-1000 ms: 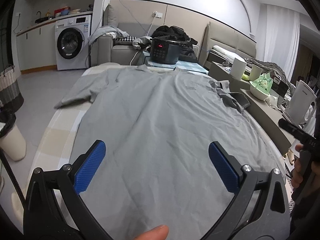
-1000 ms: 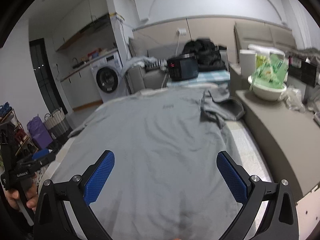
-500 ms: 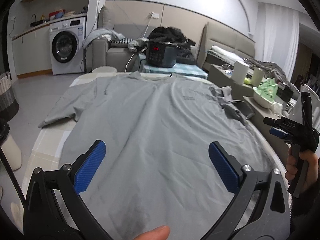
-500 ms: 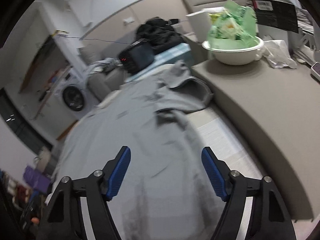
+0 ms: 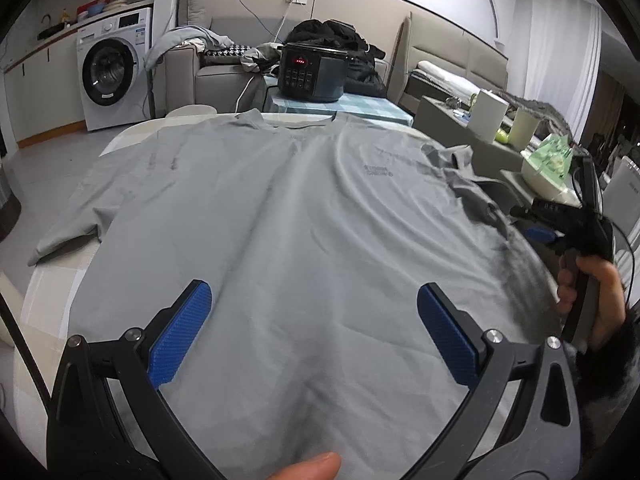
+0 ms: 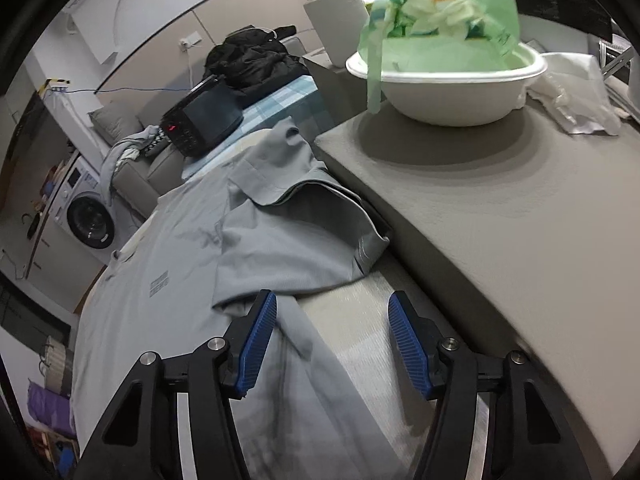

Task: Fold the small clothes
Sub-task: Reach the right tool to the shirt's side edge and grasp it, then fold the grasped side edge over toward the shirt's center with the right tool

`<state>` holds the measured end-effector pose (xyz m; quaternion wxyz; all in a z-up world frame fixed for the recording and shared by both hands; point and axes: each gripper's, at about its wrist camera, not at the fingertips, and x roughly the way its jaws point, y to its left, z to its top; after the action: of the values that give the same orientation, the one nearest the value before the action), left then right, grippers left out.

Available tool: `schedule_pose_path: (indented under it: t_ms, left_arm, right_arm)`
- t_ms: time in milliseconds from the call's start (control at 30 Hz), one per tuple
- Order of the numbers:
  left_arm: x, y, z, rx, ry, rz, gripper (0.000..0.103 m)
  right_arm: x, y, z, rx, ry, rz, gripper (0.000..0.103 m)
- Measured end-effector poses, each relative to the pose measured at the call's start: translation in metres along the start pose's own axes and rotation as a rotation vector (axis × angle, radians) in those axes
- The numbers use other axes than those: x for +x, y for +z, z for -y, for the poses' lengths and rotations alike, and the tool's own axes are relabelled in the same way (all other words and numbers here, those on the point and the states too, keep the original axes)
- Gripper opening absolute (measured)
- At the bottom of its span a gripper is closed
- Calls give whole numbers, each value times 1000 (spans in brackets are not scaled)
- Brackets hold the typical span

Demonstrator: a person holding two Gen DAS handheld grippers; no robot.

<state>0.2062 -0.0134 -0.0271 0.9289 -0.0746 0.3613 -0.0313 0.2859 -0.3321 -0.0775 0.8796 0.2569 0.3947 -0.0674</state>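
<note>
Grey T-shirt [image 5: 280, 240] lies spread face up on the table [image 5: 52, 280], hem nearest, collar far, and no fold is made yet. Since a second ago the right gripper [image 6: 332, 340] has swung off the shirt's middle to its right side, rolled over, and its jaws have just been closing from full spread to about half; in its own view they stand apart, left pad at the cloth edge, bare table between them, nothing pinched. Judged from that, the right hand [image 5: 592, 300] is lining up on the side seam or the crumpled right sleeve [image 6: 296, 224], so the first side fold is probably being set up. The left gripper [image 5: 312, 332] has crept forward over the lower shirt and hangs spread wide above it, pitched down, holding nothing; whether its pads brush the fabric is hard to tell through the fisheye. A fingertip [image 5: 308, 468] shows at the bottom edge of the left view. Farther off: the left sleeve [image 5: 68, 228] lies flat, a dark cooker [image 5: 312, 72] sits beyond the collar, and a white bowl [image 6: 448, 88] sits on the side counter [image 6: 520, 220].
</note>
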Motion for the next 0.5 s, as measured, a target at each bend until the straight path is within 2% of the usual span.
schedule_pose_path:
  t_ms: [133,300,400,500]
  left_arm:
    - [14,-2,-5,-8,-26,-15,102]
    - [24,-4,-9,-9,-39,-19,102]
    - [26,-7,-16,-18,-54,-13,102]
    - [29,-8,-24,-42,-61,-18,102]
  right_arm:
    - [13,6,7,102,-41,17,46]
    - [18,14,16,222,-103,68,21]
    - [22,19,17,235,-139,78,9]
    - [24,21,7,183,-171,78,5]
